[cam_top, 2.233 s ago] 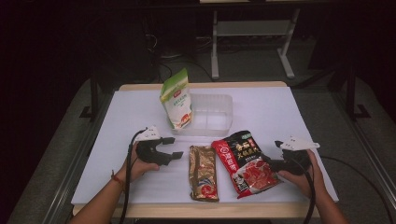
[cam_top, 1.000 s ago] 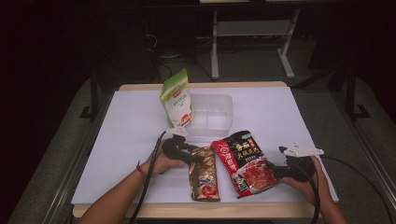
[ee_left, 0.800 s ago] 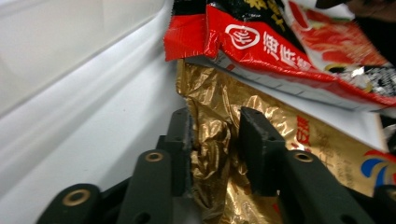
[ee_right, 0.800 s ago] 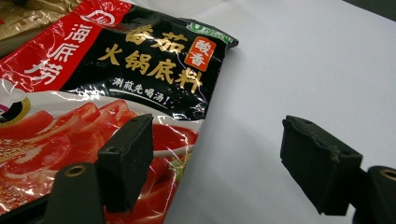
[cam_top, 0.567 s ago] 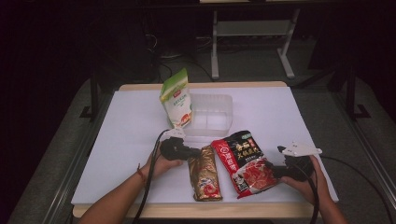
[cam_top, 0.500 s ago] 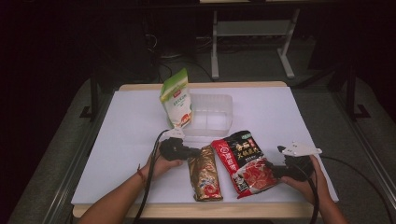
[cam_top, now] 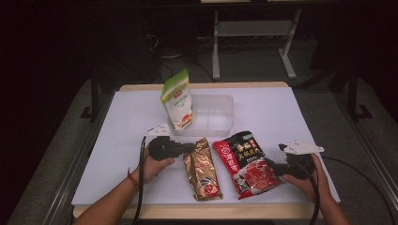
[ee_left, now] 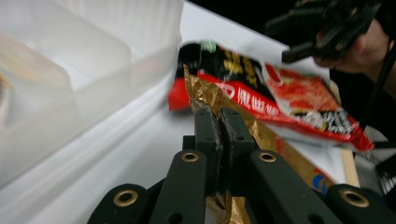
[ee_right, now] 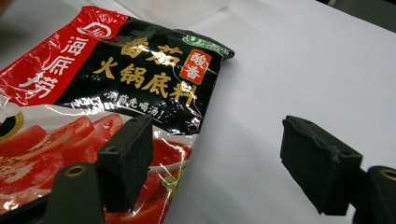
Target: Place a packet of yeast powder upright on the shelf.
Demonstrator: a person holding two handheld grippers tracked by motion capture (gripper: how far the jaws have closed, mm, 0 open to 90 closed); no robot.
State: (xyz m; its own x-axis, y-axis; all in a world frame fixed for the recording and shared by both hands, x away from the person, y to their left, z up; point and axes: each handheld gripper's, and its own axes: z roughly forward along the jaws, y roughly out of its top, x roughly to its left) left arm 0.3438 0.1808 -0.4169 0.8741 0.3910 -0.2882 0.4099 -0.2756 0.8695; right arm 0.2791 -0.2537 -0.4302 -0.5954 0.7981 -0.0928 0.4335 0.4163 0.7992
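the left gripper (cam_top: 190, 148) had just been closing, and its jaws were pinched together on the top edge of the gold pouch (cam_top: 202, 168). in the left gripper view the two black jaws met with the crinkled gold foil (ee_left: 212, 95) caught between them and more foil showing below. the gold pouch lay lengthwise on the white table (cam_top: 281, 112), its upper end at the gripper and its lower end toward the near edge, where a red patch showed on it. the person's left hand (cam_top: 152, 164) held the gripper body from below, with a cable trailing back along the forearm.

just right of the gold pouch lay the red and black packet (cam_top: 246, 161), flat on the table and slanted, with tomato pictures on its lower half. whether the two touched could not be told from the high view. the right gripper (cam_top: 277, 168) sat at the packet's right lower edge, held in the person's right hand (cam_top: 302, 176). in the right gripper view its jaws stood wide apart, one over the packet's tomato print (ee_right: 56, 158) and the other over bare table, gripping nothing.

behind both lay a clear plastic container (cam_top: 213, 112), with a green and white bag (cam_top: 177, 101) standing upright at its left end.
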